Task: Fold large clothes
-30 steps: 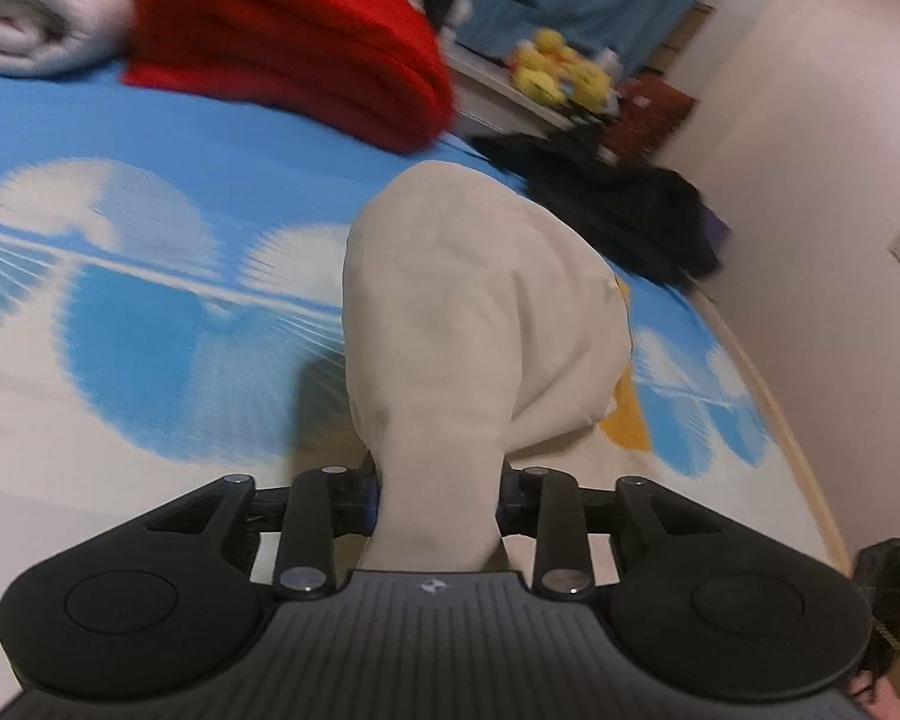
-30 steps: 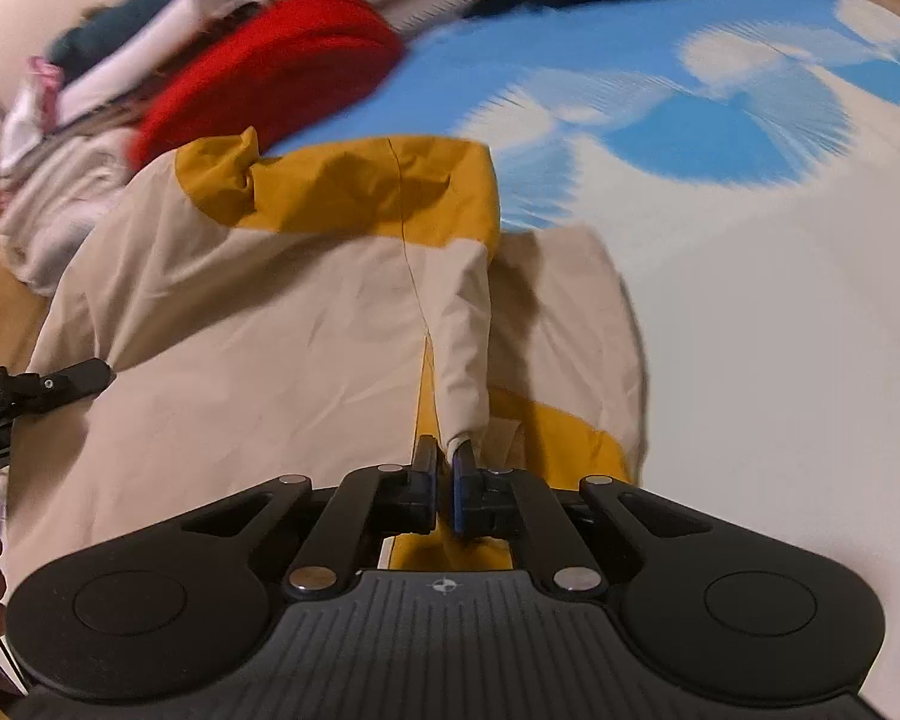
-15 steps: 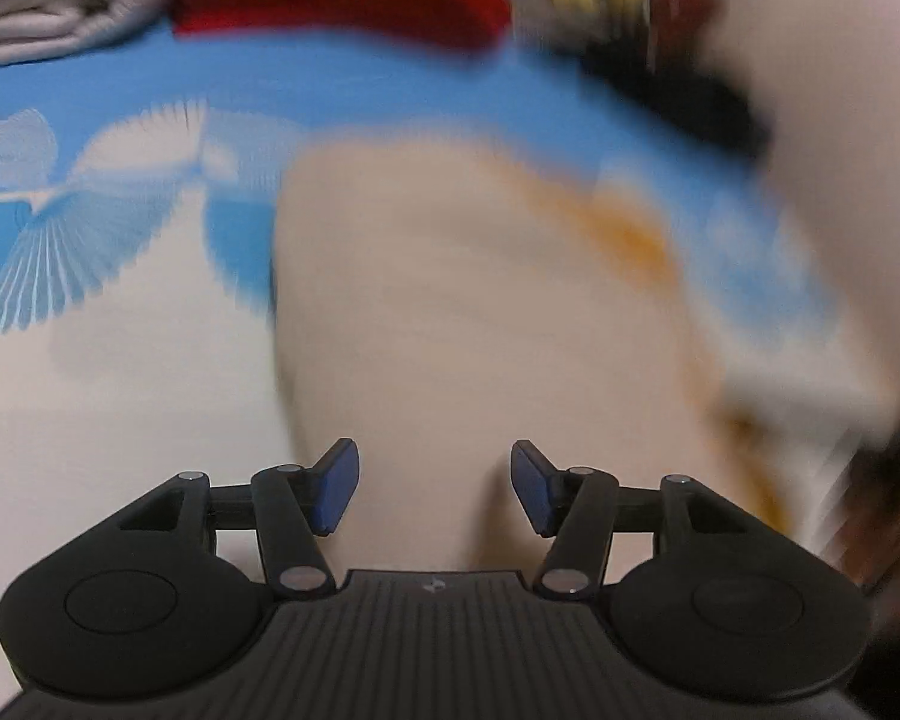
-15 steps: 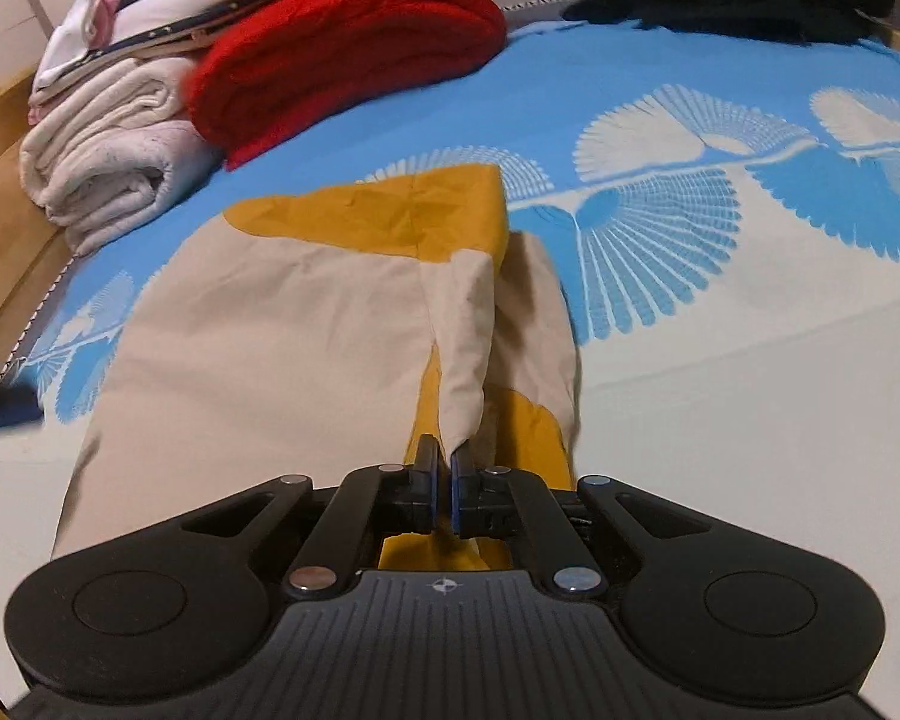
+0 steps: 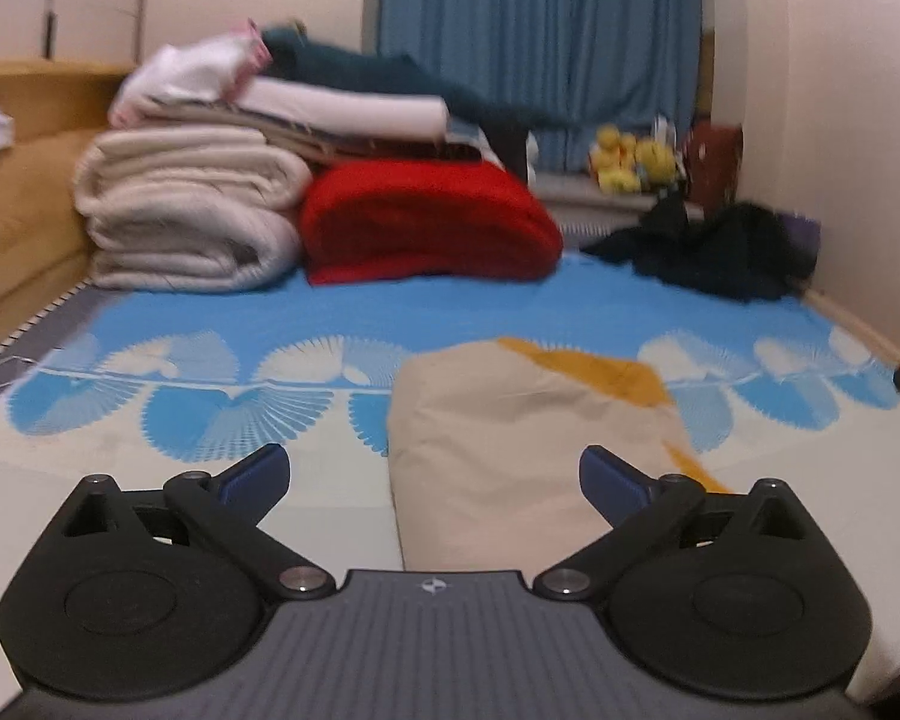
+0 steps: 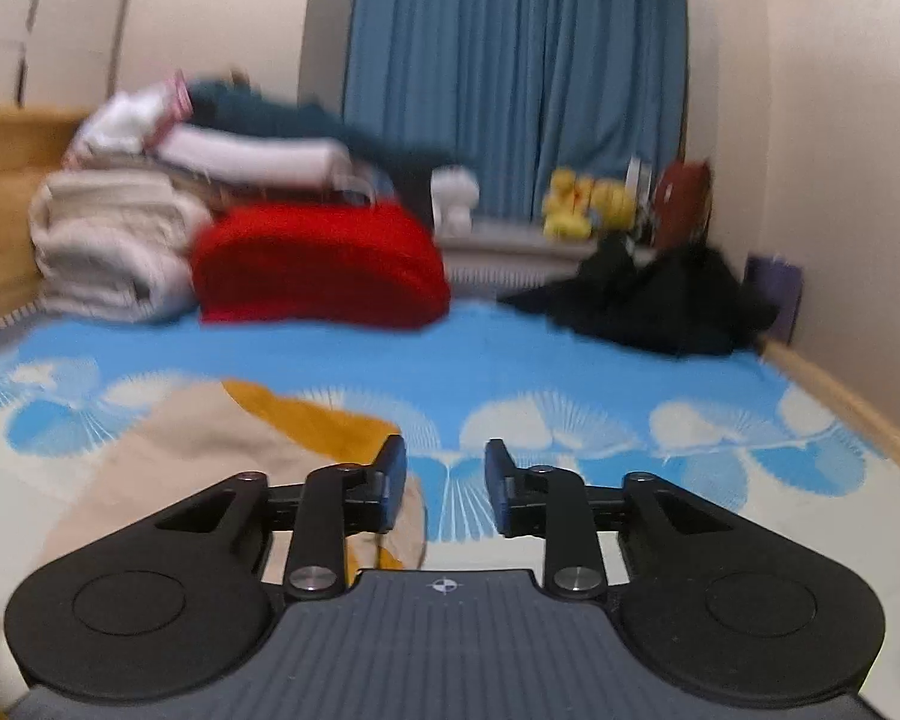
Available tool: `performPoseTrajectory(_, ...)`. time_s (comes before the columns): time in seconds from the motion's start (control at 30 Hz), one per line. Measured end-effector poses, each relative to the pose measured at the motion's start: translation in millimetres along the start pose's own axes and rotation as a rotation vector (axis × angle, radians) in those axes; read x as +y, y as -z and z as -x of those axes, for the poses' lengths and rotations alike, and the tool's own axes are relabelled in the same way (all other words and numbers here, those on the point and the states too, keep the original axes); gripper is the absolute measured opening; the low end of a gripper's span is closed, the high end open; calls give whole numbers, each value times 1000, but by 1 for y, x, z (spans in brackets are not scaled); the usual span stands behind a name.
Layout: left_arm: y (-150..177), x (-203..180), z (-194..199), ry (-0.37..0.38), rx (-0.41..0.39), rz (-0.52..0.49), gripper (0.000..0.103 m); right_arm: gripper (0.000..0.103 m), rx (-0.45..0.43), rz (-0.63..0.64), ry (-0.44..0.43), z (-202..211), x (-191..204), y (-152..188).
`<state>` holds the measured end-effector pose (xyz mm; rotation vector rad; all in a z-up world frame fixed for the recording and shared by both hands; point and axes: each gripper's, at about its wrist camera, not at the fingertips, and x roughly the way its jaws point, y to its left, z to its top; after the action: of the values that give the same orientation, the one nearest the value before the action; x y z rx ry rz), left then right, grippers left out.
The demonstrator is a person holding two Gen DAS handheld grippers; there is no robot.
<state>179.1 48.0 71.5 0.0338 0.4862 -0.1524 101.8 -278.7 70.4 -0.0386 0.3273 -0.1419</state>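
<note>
Bedroom scene, bed sheet [image 5: 462, 312] in blue with white fan print filled the middle of both views; motion blur on both.

Left gripper [image 5: 435, 474] sat at lower centre of its view, fingers spread wide, nothing between them. Beige-and-mustard garment [image 5: 510, 450] lay flat on the sheet directly ahead, reaching in between the spread fingers but not gripped, its mustard panel toward centre right.

Right gripper [image 6: 446, 477] at lower centre of its view, jaws parted with a moderate gap, also empty. Same garment [image 6: 210, 450] sat lower left there, its edge passing behind the left finger [image 6: 393, 474]; contact not determinable.

Further out: red folded blanket [image 5: 426, 222] at centre, white folded bedding [image 5: 192, 222] stacked left of it, dark clothes pile [image 5: 708, 258] at right against the wall, blue curtain [image 5: 540, 42] at top, yellow plush toys [image 5: 630, 165] on the sill.

Judgement: a fold looked just laid down, both claws off the cloth, garment a narrow strip. Next move probably calls for re-gripping the near end with both claws and carrying it toward the far end, or smoothing first. Exact corners were too blurred to pick.
</note>
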Motion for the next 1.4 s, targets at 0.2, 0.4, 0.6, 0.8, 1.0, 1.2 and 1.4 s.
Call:
performPoseTrajectory(0.2, 37, -29, 97, -45, 2, 8, 103, 47, 21, -21, -17, 80, 18, 25)
performPoseTrajectory(0.4, 83, -57, 123, -57, 77, 6, 103, 54, 109, -36, -57, 121, 44, 44)
performPoseTrajectory(0.6, 98, -64, 102, -56, 159, 26, 103, 54, 176, 17, -74, 118, 63, 59)
performPoseTrajectory(0.8, 100, -63, 83, -65, 194, 29, 103, 54, 206, 24, -86, 110, 67, 63)
performPoseTrajectory(1.0, 99, -63, 78, -76, 205, 38, 103, 54, 224, 2, -99, 101, 69, 64)
performPoseTrajectory(1.2, 99, -67, 75, -77, 201, 23, 103, 55, 232, 3, -110, 96, 73, 65)
performPoseTrajectory(1.4, 99, -67, 70, -67, 207, 26, 103, 56, 231, 3, -113, 95, 75, 65)
